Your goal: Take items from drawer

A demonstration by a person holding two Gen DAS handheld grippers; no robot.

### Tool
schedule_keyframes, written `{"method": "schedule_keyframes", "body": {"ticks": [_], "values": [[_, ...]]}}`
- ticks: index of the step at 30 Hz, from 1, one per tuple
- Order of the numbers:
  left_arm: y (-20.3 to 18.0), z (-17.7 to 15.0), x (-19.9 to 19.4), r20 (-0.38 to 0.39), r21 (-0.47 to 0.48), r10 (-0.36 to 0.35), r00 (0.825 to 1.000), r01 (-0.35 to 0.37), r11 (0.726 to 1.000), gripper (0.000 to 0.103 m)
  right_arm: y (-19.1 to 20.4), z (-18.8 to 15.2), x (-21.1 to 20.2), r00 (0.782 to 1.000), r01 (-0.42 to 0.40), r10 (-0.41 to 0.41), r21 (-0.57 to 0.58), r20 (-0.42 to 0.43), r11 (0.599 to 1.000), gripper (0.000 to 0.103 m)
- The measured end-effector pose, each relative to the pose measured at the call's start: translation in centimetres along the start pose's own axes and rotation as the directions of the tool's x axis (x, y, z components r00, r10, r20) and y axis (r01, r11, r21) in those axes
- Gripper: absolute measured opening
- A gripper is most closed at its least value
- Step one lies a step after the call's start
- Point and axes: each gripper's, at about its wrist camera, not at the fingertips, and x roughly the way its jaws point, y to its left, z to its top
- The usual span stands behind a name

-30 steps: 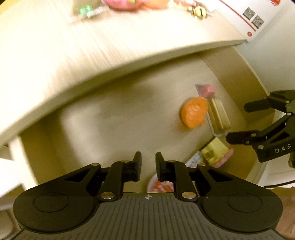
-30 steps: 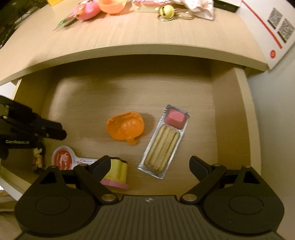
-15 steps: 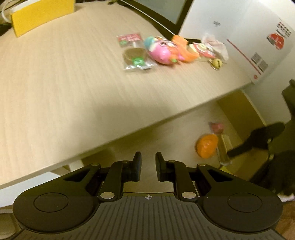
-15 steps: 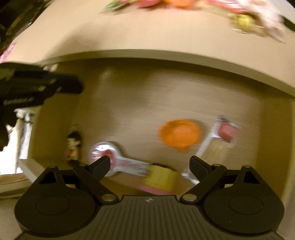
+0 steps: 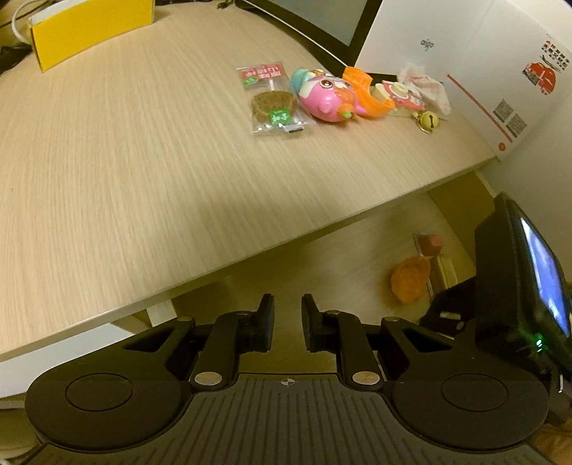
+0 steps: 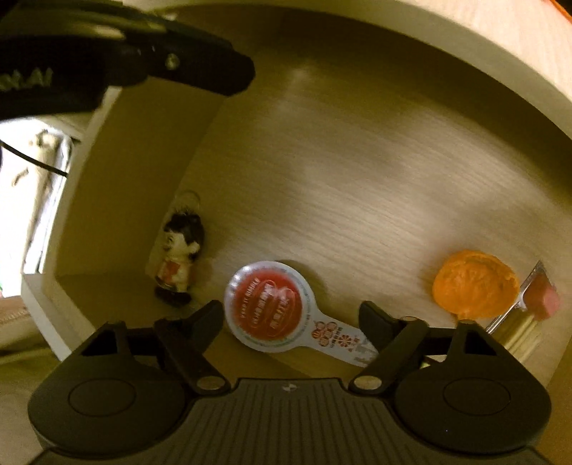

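The open drawer (image 6: 357, 171) holds a small doll keychain (image 6: 178, 257), a round red lollipop packet (image 6: 268, 304), an orange shell (image 6: 475, 289) and a biscuit-stick tray with pink dip (image 6: 536, 304). My right gripper (image 6: 289, 311) is open low in the drawer, its fingers on either side of the lollipop packet and apart from it. My left gripper (image 5: 287, 304) hangs above the desk edge, its fingers nearly together with nothing between them. In the left wrist view the orange shell (image 5: 411, 279) and the tray (image 5: 432, 246) lie below.
The desk top (image 5: 143, 161) carries a wrapped lollipop (image 5: 270, 100), a pink toy (image 5: 325, 96), an orange shell half (image 5: 368, 93), a bell (image 5: 429, 120), a white box (image 5: 464, 71) and a yellow box (image 5: 89, 28). The drawer's left wall (image 6: 136, 179) stands close to the doll.
My left gripper rose out of the drawer to above desk height. My right gripper moved left and lower in the drawer, over the lollipop packet, still open.
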Motion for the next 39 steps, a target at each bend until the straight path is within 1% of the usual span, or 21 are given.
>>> {"method": "schedule_keyframes", "body": {"ticks": [1,3,5,7,9,11,12,13,14,17,19,20,22,24,26,27,28,31,36,37,39], "values": [[0.0,0.0,0.0,0.000,-0.001,-0.001,1.000,0.001,1.000,0.018,0.1,-0.1,0.1,1.000,0.008,-0.008,-0.012,-0.008,1.000,0.055],[0.0,-0.1,-0.1,0.001,0.000,-0.002,1.000,0.002,1.000,0.018,0.1,-0.3,0.3,1.000,0.014,-0.015,-0.033,-0.020,0.999,0.051],[0.0,-0.2,-0.1,-0.001,0.005,-0.007,1.000,0.007,1.000,0.018,0.0,-0.4,0.0,1.000,0.030,-0.030,-0.046,-0.002,0.998,0.049],[-0.1,-0.4,0.0,-0.012,0.020,-0.028,1.000,0.028,0.999,0.018,-1.1,-0.4,-1.4,0.995,0.088,-0.086,-0.033,0.056,0.996,0.049],[-0.5,-0.7,0.5,-0.036,0.047,-0.064,0.997,0.066,0.997,0.018,-3.8,-0.6,-3.5,0.988,0.099,-0.106,0.060,0.116,0.993,0.050],[-1.7,-1.2,1.1,-0.073,0.107,-0.109,0.991,0.117,0.987,0.018,-6.8,-1.3,-5.6,0.981,0.086,-0.111,0.157,0.161,0.984,0.058],[-2.3,-1.5,1.5,-0.097,0.141,-0.131,0.987,0.144,0.980,0.018,-8.4,-1.9,-6.5,0.976,0.085,-0.122,0.206,0.179,0.975,0.067],[-3.2,-1.9,1.9,-0.132,0.180,-0.156,0.979,0.178,0.967,0.018,-9.5,-2.4,-7.1,0.973,0.086,-0.134,0.241,0.190,0.967,0.071],[-4.2,-2.3,2.5,-0.170,0.219,-0.177,0.969,0.212,0.952,0.018,-10.7,-3.1,-7.6,0.969,0.090,-0.149,0.283,0.195,0.955,0.072],[-6.6,-3.0,3.8,-0.240,0.308,-0.199,0.950,0.269,0.913,0.018,-13.3,-5.1,-7.9,0.967,0.088,-0.171,0.383,0.188,0.919,0.072],[-8.0,-3.3,4.6,-0.284,0.361,-0.207,0.936,0.304,0.882,0.018,-13.2,-5.6,-7.4,0.969,0.070,-0.162,0.418,0.188,0.906,0.072],[-8.7,-3.4,5.0,-0.303,0.384,-0.204,0.931,0.315,0.868,0.018,-12.9,-5.9,-7.1,0.970,0.063,-0.154,0.419,0.188,0.906,0.072],[-9.6,-3.4,5.5,-0.323,0.411,-0.202,0.925,0.329,0.850,0.018,-12.0,-6.1,-6.4,0.972,0.064,-0.149,0.402,0.183,0.913,0.072],[-10.1,-3.3,6.2,-0.356,0.406,-0.216,0.909,0.359,0.840,0.018,-11.4,-6.3,-5.5,0.973,0.062,-0.141,0.385,0.182,0.921,0.072],[-10.6,-3.2,6.6,-0.384,0.407,-0.233,0.893,0.391,0.826,0.013,-11.2,-6.7,-4.7,0.979,0.037,-0.115,0.401,0.171,0.916,0.072],[-10.5,-3.1,6.7,-0.394,0.403,-0.239,0.887,0.400,0.823,0.013,-11.3,-7.0,-4.2,0.982,0.024,-0.099,0.414,0.161,0.910,0.072],[-10.3,-3.1,6.9,-0.407,0.387,-0.246,0.880,0.410,0.826,0.013,-11.6,-8.0,-4.4,0.984,0.020,-0.092,0.422,0.150,0.906,0.072],[-9.6,-2.7,7.7,-0.457,0.304,-0.273,0.847,0.437,0.847,0.013,-11.5,-8.5,-4.0,0.986,0.027,-0.095,0.426,0.140,0.904,0.072],[-8.5,-2.8,9.6,-0.503,0.157,-0.302,0.810,0.429,0.890,0.013,-12.1,-8.9,-3.1,0.987,0.000,-0.073,0.452,0.143,0.892,0.072],[-8.1,-2.9,9.9,-0.507,0.135,-0.315,0.802,0.435,0.890,0.013,-12.1,-9.0,-3.0,0.987,-0.003,-0.069,0.456,0.142,0.890,0.072],[-7.8,-2.9,10.1,-0.509,0.113,-0.334,0.793,0.447,0.887,0.013,-12.2,-9.1,-2.7,0.988,-0.009,-0.063,0.464,0.140,0.886,0.072]]}}
